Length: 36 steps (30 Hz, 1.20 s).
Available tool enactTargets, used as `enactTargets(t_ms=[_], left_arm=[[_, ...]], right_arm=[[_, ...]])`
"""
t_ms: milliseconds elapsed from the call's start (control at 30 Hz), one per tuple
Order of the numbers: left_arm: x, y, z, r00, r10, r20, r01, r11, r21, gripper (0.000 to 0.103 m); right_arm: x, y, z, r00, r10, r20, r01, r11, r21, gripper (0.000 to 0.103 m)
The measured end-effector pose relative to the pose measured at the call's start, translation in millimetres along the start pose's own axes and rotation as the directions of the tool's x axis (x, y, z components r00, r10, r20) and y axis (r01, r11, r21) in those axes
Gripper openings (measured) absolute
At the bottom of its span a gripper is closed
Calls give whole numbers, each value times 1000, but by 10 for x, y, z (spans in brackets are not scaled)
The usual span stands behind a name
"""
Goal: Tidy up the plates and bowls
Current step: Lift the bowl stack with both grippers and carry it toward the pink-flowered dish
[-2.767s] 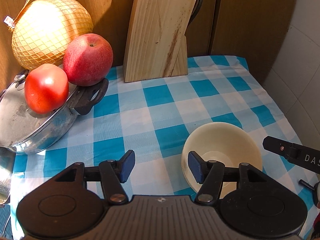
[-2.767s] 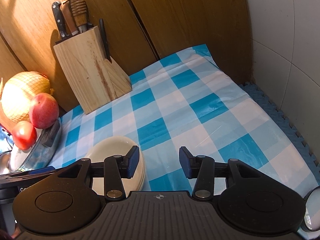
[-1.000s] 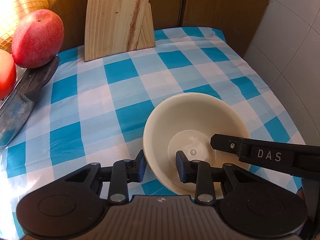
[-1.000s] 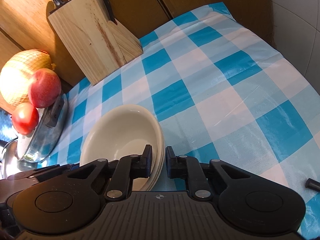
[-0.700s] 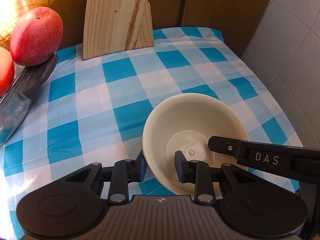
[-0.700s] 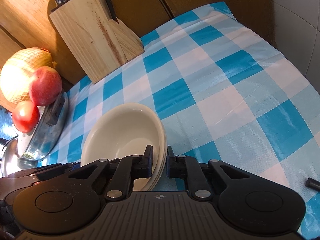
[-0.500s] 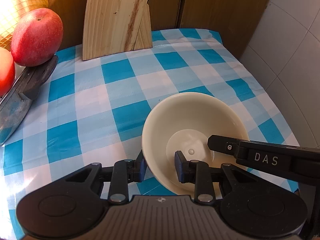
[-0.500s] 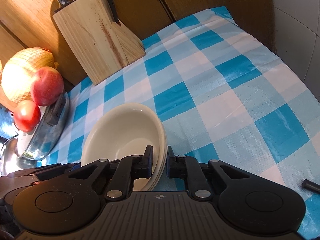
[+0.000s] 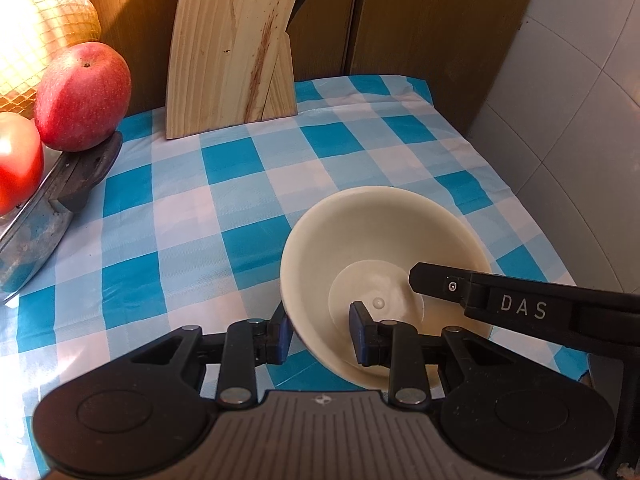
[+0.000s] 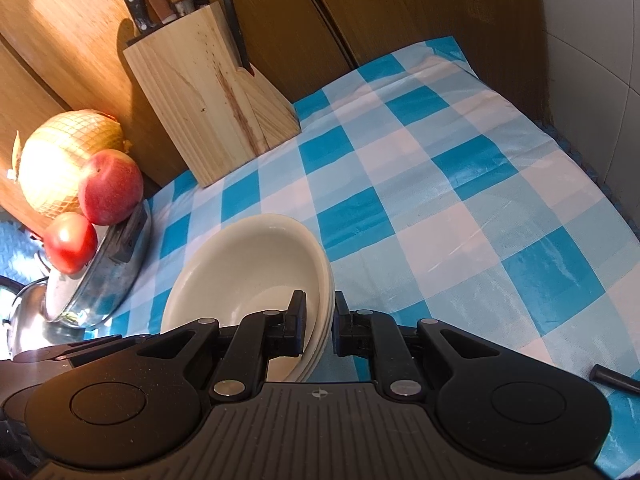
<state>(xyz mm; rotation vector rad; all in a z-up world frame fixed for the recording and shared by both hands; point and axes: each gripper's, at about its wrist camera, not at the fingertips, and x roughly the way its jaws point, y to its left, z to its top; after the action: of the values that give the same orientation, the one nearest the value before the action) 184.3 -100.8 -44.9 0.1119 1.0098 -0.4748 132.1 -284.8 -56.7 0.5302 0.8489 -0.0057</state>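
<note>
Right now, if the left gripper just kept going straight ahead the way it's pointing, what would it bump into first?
The left gripper is already clamped on the cream bowl's near rim. Beyond it lies checkered cloth, then probably the wooden knife block; depth is uncertain.

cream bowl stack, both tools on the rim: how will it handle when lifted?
Probably stiff: the bowl stack keeps its shape with the left tool and right tool pinching opposite rims. Its glossy surface may slip in thin-edge grips. Several nested rims show, so the bowls might shift or separate if tilted.
</note>
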Motion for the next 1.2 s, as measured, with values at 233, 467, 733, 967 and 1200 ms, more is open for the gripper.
enactTargets(t_ms=[233, 467, 733, 967, 1200], left_arm=[[-123, -2, -10, 1000, -5, 22, 5, 1000, -3, 24], [-279, -10, -44, 999, -4, 53, 4, 1000, 1, 24], [-568, 17, -134, 994, -6, 108, 7, 1000, -9, 25], [-796, -13, -292, 989, 2, 149, -2, 1000, 3, 28], [-1061, 14, -460, 980, 0, 198, 2, 1000, -12, 29]], right_arm=[[-96, 38, -7, 1000, 16, 20, -16, 1000, -7, 17], [-232, 108, -33, 999, 29, 45, -28, 999, -27, 18], [-441, 223, -113, 995, 71, 70, -67, 996, -57, 18], [-622, 319, -218, 991, 92, 94, -83, 993, -87, 19], [-816, 446, -340, 985, 124, 120, -108, 986, -128, 20]])
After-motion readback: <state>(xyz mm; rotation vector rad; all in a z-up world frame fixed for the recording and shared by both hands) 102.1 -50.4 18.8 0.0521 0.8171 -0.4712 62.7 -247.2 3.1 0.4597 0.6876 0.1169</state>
